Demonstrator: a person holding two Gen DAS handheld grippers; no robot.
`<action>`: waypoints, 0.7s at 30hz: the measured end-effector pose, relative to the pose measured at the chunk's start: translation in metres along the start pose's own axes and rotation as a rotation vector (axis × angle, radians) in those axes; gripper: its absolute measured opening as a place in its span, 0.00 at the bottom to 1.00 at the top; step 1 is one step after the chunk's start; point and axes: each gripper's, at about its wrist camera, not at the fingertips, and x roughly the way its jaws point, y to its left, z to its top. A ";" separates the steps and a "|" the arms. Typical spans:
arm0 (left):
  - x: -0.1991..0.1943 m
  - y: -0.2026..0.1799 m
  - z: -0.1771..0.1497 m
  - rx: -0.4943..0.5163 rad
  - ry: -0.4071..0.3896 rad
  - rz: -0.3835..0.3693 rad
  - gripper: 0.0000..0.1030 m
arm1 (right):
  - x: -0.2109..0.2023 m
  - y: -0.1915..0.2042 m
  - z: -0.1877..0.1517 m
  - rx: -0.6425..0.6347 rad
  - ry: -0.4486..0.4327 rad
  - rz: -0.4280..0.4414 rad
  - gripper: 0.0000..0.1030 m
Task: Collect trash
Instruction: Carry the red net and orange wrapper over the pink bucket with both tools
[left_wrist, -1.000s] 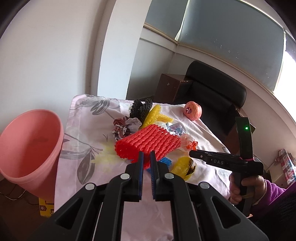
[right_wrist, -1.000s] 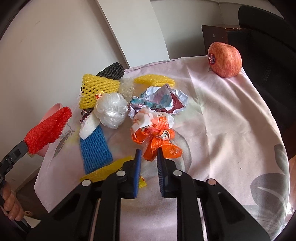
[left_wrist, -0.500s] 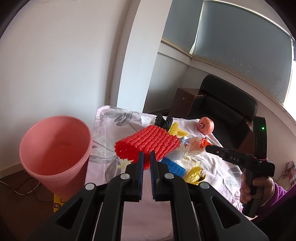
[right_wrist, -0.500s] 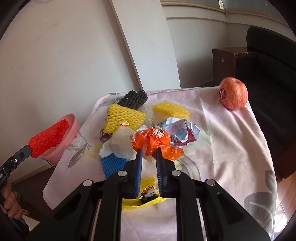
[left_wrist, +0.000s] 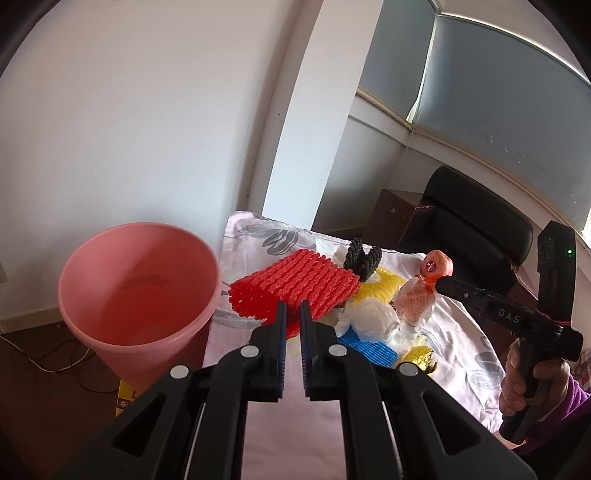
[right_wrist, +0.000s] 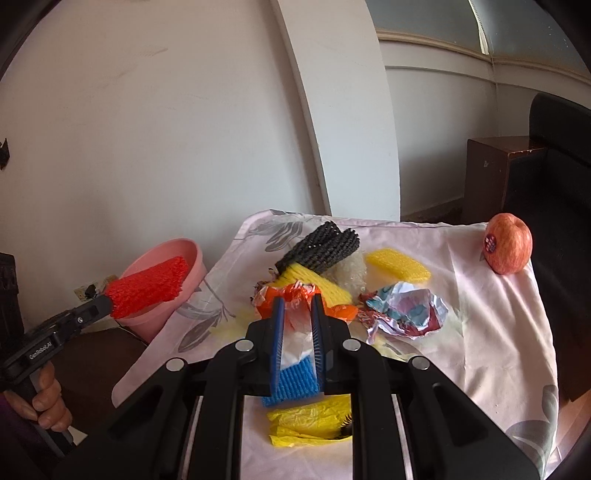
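My left gripper (left_wrist: 291, 308) is shut on one end of a red foam net sleeve (left_wrist: 295, 282). It holds the sleeve in the air beside the rim of the pink bin (left_wrist: 140, 288), just off the table's left edge. The right wrist view shows the same red sleeve (right_wrist: 147, 286) in front of the bin (right_wrist: 194, 258). My right gripper (right_wrist: 297, 301) is shut on a crumpled orange-and-white plastic wrapper (right_wrist: 295, 291), raised above the trash pile. In the left wrist view that wrapper (left_wrist: 417, 302) hangs from the right gripper (left_wrist: 437, 284).
On the floral tablecloth (right_wrist: 480, 332) lie a black net (right_wrist: 321, 247), yellow nets (right_wrist: 399, 264), a blue net (right_wrist: 295, 384), a foil wrapper (right_wrist: 402, 310), a yellow wrapper (right_wrist: 310, 417) and a white bag (left_wrist: 373, 317). An apple (right_wrist: 508, 247) sits at the far right corner. A black chair (left_wrist: 476, 225) stands behind.
The left gripper has carried the red sleeve left, off the pile to the bin's rim. The right gripper closed on the orange wrapper and lifted it off the cloth.
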 end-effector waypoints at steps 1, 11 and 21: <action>0.000 0.004 0.001 -0.011 -0.001 0.007 0.06 | 0.002 0.005 0.002 -0.009 0.000 0.014 0.15; 0.008 0.028 0.001 -0.060 0.000 0.031 0.05 | 0.010 0.017 0.012 -0.053 -0.004 0.015 0.15; 0.017 0.033 0.002 -0.078 0.003 0.029 0.05 | 0.007 0.029 0.040 -0.056 -0.052 0.076 0.15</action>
